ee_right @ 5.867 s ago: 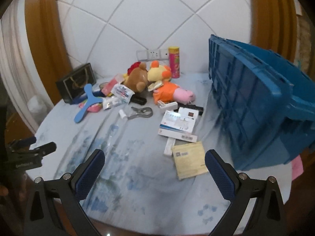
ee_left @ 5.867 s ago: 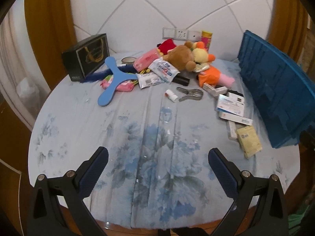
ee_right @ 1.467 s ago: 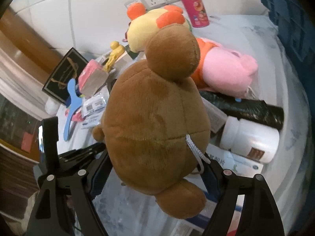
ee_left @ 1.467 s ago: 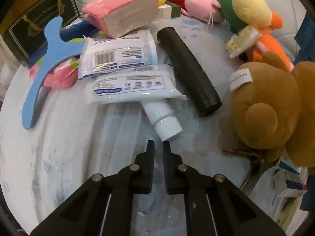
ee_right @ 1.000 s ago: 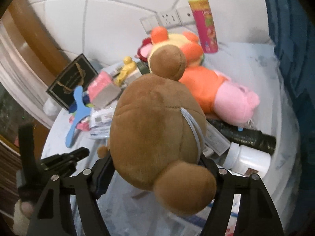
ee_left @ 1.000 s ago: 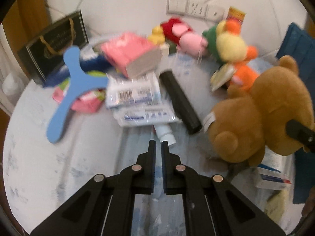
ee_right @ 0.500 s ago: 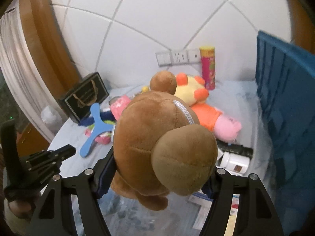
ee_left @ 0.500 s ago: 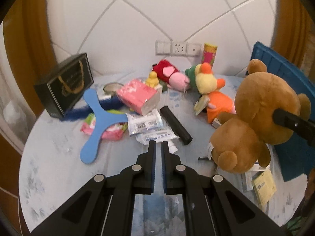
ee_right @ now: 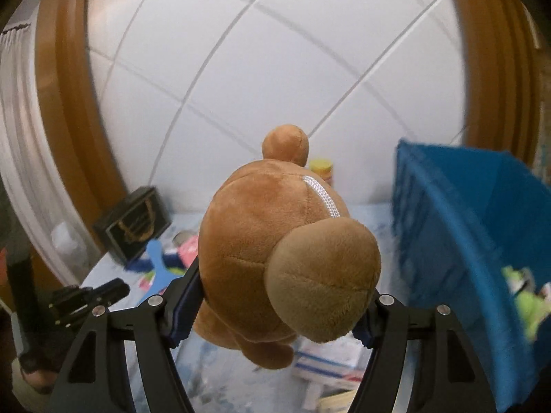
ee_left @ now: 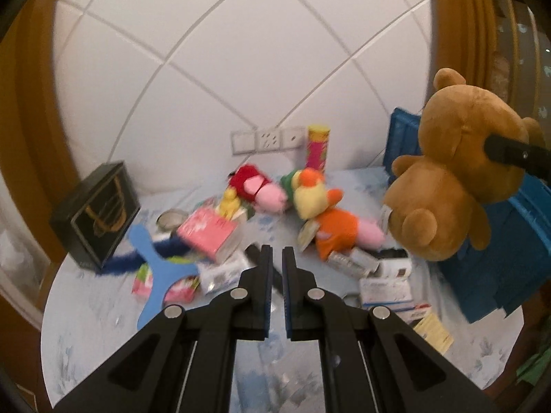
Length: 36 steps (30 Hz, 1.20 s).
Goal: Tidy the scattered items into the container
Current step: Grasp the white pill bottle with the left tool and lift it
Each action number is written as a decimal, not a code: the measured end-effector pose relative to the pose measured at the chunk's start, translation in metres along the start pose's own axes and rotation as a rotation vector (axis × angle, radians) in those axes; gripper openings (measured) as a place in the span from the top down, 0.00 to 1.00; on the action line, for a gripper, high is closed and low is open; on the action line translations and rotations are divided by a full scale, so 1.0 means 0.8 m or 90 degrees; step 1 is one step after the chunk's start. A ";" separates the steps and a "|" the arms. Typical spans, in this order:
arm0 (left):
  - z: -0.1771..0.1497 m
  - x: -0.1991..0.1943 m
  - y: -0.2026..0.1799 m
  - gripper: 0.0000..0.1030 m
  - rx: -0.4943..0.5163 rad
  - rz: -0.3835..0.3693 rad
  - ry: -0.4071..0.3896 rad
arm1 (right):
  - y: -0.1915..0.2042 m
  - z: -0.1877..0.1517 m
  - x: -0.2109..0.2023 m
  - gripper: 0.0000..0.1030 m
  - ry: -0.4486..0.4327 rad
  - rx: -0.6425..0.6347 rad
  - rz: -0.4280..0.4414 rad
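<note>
Now lifted clear of the tabletop (ee_left: 103,313) and higher than half a second ago, brown teddy bear (ee_right: 275,251) squeezed in the right claw (ee_right: 272,309), blue container (ee_right: 475,241) at 3 o'clock, probably drop next; left claw (ee_left: 274,268) pinched empty.

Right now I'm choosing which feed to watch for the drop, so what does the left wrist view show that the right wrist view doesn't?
Only the left wrist view shows the table clutter: the red and pink plush, the orange plush, the pink tissue pack and the shut, empty left tool.

Only the right wrist view looks into the blue crate, where a green item already lies, and shows the right tool clamping the brown teddy bear.

Both show the bear, the crate, the black gift box, the blue boomerang and the snack can.
</note>
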<state>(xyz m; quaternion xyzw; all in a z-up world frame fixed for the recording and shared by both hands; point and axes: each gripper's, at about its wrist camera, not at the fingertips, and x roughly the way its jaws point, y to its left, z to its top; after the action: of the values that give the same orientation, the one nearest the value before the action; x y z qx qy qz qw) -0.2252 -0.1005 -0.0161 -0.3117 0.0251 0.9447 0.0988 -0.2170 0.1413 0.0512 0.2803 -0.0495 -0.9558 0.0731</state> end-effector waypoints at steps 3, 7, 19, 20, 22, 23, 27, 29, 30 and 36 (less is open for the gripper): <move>-0.002 0.020 -0.006 0.94 -0.022 0.003 0.026 | -0.018 0.003 -0.009 0.31 0.006 -0.010 -0.005; -0.035 0.073 0.007 0.90 -0.080 0.022 0.108 | -0.034 -0.016 0.015 0.31 0.042 -0.021 0.020; -0.130 0.257 0.012 0.39 -0.158 0.108 0.237 | -0.082 -0.113 0.175 0.30 0.140 0.019 0.111; -0.134 0.275 0.010 0.40 -0.151 0.124 0.243 | -0.084 -0.117 0.185 0.30 0.141 0.019 0.113; -0.139 0.296 0.008 0.47 -0.145 0.147 0.252 | -0.089 -0.124 0.205 0.30 0.144 0.018 0.117; -0.143 0.307 0.010 0.47 -0.147 0.151 0.257 | -0.091 -0.128 0.215 0.30 0.146 0.021 0.119; -0.156 0.333 0.016 0.71 -0.152 0.160 0.254 | -0.100 -0.140 0.249 0.30 0.165 0.036 0.122; -0.160 0.340 0.014 0.73 -0.133 0.158 0.252 | -0.103 -0.147 0.261 0.30 0.176 0.037 0.118; -0.162 0.341 0.014 0.73 -0.132 0.155 0.252 | -0.105 -0.149 0.265 0.30 0.179 0.037 0.116; -0.157 0.301 0.010 0.73 -0.125 0.129 0.215 | -0.088 -0.143 0.253 0.30 0.166 0.020 0.109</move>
<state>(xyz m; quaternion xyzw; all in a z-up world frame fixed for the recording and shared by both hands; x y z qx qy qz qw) -0.3425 -0.0813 -0.2602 -0.4692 -0.0200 0.8823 -0.0328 -0.3312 0.1705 -0.1613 0.3977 -0.0779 -0.9008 0.1556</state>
